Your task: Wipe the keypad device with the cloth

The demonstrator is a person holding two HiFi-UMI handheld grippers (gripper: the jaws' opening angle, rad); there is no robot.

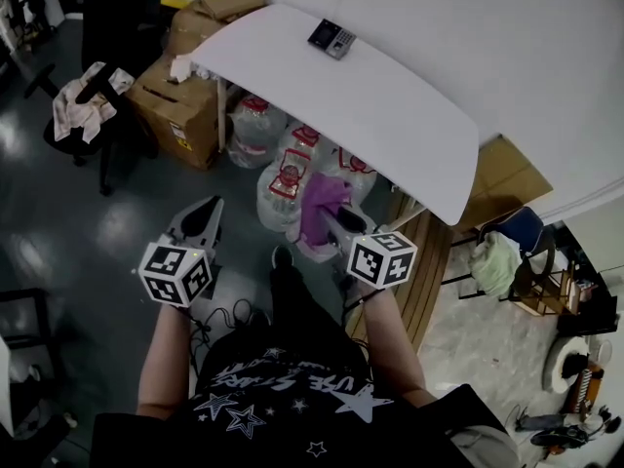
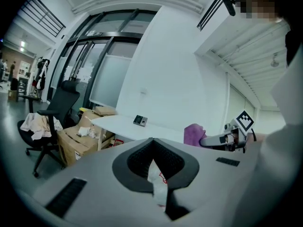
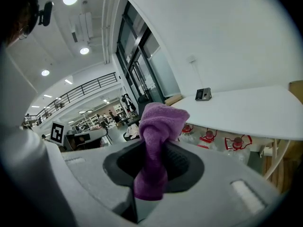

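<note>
Your right gripper [image 1: 336, 220] has its fingers clamped on the purple cloth [image 1: 322, 201], with a loose bunch standing out past the tips. The fingers of your left gripper [image 1: 213, 206] are together on nothing. The keypad device [image 1: 332, 38] lies near the far end of the white surface [image 1: 409, 115], well apart from both grippers, so the step in hand is judged to be the approach.

Recommended: carry the cloth over with the clamp firm and lay the loose bunch flat on the face. Stroke along the long axis. Steady one end with the left fingers, since a small unit may slide.

In the head view the long axis runs roughly left to right. The dark end is at the left and the lighter keyed end at the right.
</note>
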